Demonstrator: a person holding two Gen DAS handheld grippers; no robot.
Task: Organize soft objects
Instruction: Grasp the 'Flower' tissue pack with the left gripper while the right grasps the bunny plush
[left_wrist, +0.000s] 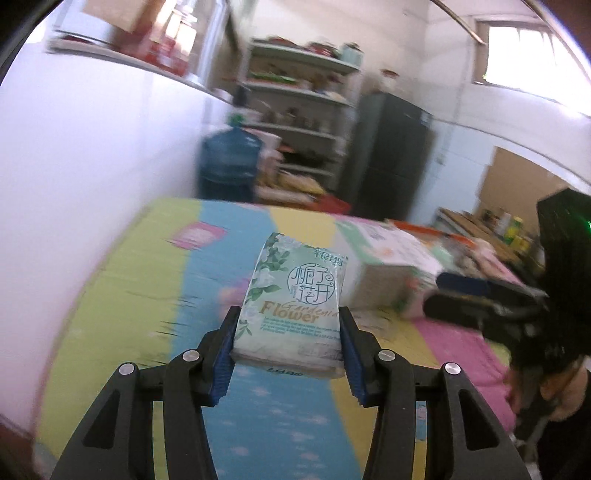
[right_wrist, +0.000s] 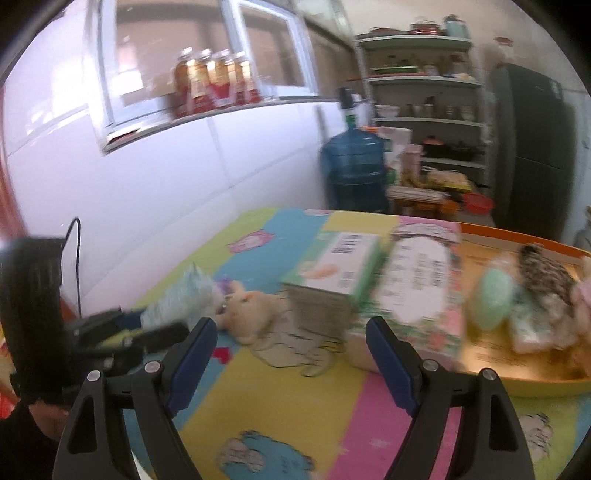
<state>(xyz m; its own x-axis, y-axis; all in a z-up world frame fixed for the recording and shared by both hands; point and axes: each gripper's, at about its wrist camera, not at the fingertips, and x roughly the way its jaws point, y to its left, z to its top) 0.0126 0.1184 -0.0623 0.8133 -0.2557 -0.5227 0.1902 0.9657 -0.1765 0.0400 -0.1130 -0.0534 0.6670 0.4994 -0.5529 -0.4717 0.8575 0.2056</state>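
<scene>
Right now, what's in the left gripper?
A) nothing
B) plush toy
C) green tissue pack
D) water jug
C: in the left wrist view the left gripper has both blue pads pressed against the sides of the green tissue pack, which is held clear above the mat.
</scene>
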